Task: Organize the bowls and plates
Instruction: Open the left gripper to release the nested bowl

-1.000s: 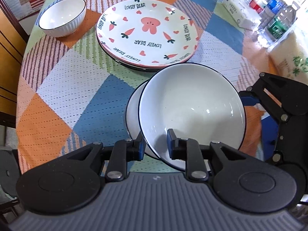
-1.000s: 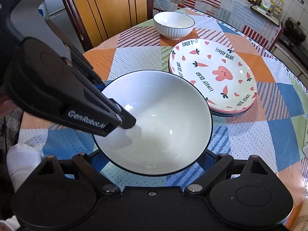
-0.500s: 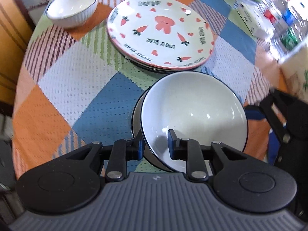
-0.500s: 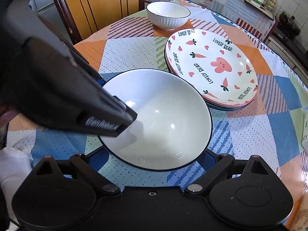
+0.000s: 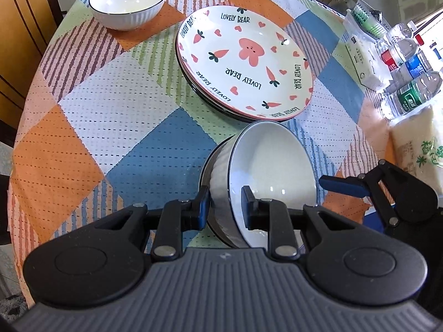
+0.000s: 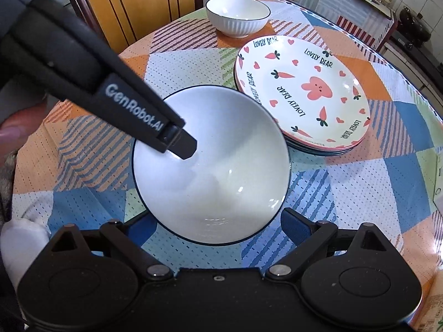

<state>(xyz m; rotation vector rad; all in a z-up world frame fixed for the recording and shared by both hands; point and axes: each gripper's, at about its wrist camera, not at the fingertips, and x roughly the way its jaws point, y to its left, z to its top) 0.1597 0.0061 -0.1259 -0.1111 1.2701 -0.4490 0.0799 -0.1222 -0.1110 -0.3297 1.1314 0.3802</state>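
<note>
Inspecting the left gripper (image 5: 224, 207) first, we found it clamped on the near rim of the large white bowl (image 5: 272, 171), one pad inside the bowl and the other against the outer wall. The bowl hung tilted, its open face turned toward the right side of the left wrist view, its lower edge close above the patchwork tablecloth (image 5: 83, 127). We could not tell whether that edge touched the cloth.

The right gripper (image 6: 218, 221) stood with its jaws wide apart, straddling the near edge of the same bowl without pressing on it. Its blue pads lay either side of the rim, clear of the china.

Beyond the bowl, just beside its far edge, sat the stack of bear-and-carrot plates (image 5: 246, 61). The small ribbed bowl (image 5: 128, 0) rested farther off, well apart from the large one, near the table's far corner. Bottles and packets crowded the right-hand edge.

We judged the step in hand to be carrying the large bowl toward its resting place. A one-sided rim pinch invites swinging, so we advised a steady wrist, a level bowl before lowering, and clearance from the plate stack. The open right gripper could steady the opposite rim if slipping threatened. Release should wait until the foot sits flat.
</note>
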